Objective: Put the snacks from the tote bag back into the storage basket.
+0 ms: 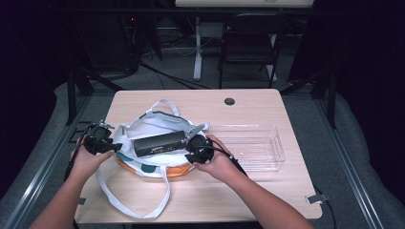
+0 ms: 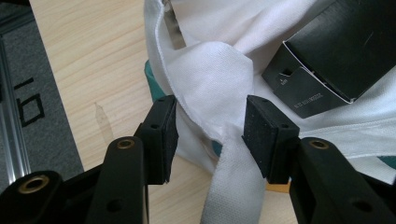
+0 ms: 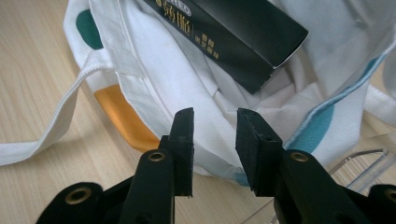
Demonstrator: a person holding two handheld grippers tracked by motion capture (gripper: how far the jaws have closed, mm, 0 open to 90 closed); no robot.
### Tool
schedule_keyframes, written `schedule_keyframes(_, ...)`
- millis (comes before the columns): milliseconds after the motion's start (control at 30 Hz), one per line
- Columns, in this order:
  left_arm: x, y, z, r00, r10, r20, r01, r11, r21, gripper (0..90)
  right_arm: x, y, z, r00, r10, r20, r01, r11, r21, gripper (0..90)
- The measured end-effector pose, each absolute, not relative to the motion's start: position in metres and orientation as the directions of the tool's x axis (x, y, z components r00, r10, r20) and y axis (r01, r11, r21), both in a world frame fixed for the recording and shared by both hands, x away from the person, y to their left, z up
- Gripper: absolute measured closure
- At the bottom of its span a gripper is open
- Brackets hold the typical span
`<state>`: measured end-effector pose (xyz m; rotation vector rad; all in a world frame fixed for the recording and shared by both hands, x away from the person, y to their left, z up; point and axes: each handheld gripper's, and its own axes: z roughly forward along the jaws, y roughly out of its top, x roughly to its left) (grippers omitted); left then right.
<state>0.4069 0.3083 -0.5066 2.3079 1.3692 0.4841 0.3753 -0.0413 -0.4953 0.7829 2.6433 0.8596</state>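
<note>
A white cloth tote bag [image 1: 157, 125] with teal and orange patches lies on the wooden table [image 1: 219, 195]. A long black box [image 1: 159, 143] rests on top of it. My left gripper [image 1: 113, 145] is at the bag's left edge. In the left gripper view its jaws [image 2: 210, 126] straddle a fold of the bag [image 2: 210, 79] where a handle strap [image 2: 229, 186] joins, with gaps beside the pads. My right gripper [image 1: 189, 149] is at the bag's right edge, open [image 3: 214, 135], the bag's rim [image 3: 154, 79] just beyond its tips. The box's end [image 3: 233, 32] lies further in.
A clear plastic tray [image 1: 279, 148] stands right of the bag, its corner close to my right gripper [image 3: 364, 163]. The bag's long handle strap [image 1: 162, 200] loops toward the table's front edge. A chair [image 1: 248, 45] stands beyond the table.
</note>
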Motion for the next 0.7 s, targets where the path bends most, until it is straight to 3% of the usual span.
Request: schedule_keyframes(700,0.399,0.305,-0.515,0.478,0.874,0.086,0.726,-0.449,0.521,56.2,0.388,-0.057,-0.479,-0.769,0.632,-0.094,0.418,0.61,0.673,62.6)
